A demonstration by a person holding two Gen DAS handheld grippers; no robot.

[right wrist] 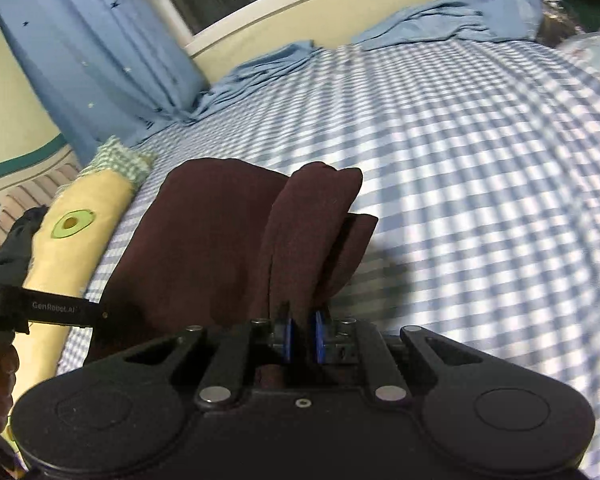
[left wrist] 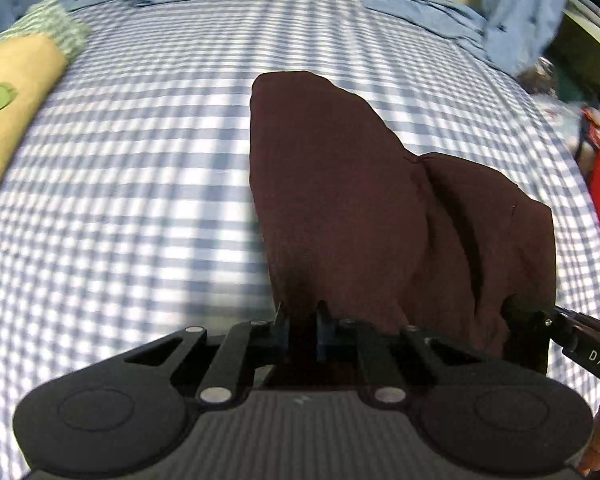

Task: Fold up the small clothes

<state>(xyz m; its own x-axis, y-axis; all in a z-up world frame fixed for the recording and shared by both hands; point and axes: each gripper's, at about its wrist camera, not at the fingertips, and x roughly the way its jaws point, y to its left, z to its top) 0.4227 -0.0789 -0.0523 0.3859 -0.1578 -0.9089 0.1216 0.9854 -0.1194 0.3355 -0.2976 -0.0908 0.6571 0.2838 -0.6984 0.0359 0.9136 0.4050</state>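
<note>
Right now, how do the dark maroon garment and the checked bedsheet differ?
The maroon garment is plain and dark; the bedsheet is blue-and-white checked. The garment hangs bunched in folds, pinched at its near edge by the left gripper and the right gripper; the bedsheet lies spread flat. The garment is much smaller than the bedsheet. Both are cloth.

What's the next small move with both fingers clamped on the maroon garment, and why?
Probably carry the held edge forward and lay it over the far part. Left gripper and right gripper each pinch the maroon garment, which hangs bunched and creased over the checked sheet, fold not yet laid.
</note>
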